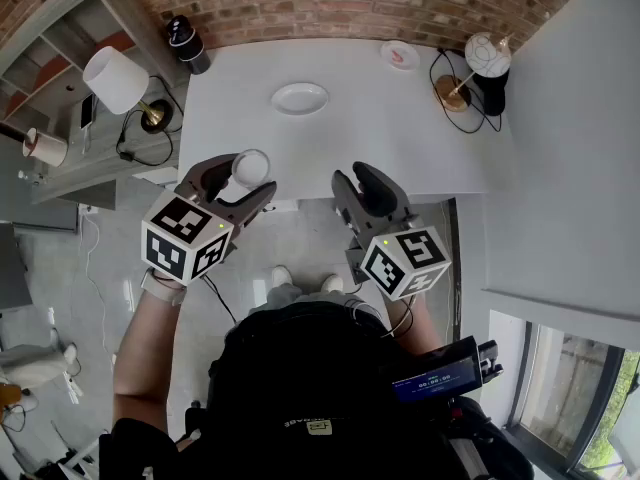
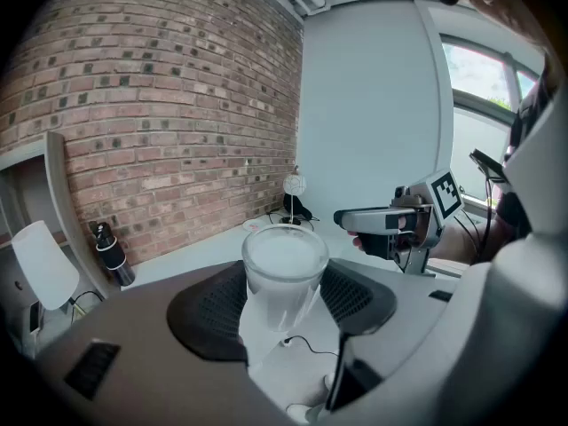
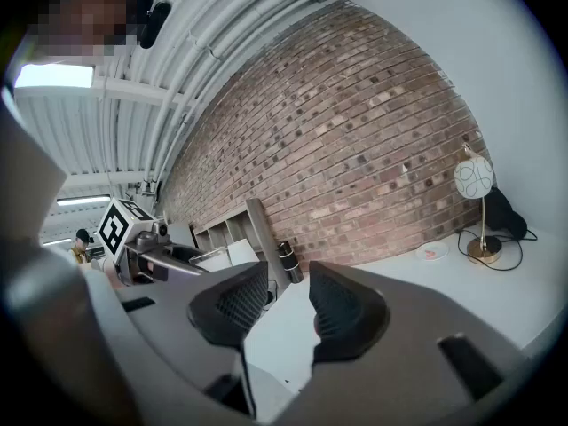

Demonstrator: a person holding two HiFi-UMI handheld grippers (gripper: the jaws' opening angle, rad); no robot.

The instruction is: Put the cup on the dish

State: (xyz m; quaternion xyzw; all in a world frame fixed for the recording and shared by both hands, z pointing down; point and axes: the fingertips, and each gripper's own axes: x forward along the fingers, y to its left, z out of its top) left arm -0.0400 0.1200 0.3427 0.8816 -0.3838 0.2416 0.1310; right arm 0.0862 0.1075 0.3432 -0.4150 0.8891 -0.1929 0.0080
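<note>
Cup (image 2: 284,269) upright, mouth up, long axis vertical, pinched between left tongs (image 1: 243,180), held at near edge of white tabletop (image 1: 380,138), well apart from dish (image 1: 300,98). Right tongs (image 3: 288,295) empty, pads narrowly parted. Brick wall (image 1: 350,3) behind.

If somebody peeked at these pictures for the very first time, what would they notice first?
Most likely the frosted white cup, pinched between the jaws of the left gripper by the near edge of the white table. Next comes the right gripper beside it, open and empty. Then there is the white dish, lying bare farther back on the table, toward the brick wall.
</note>
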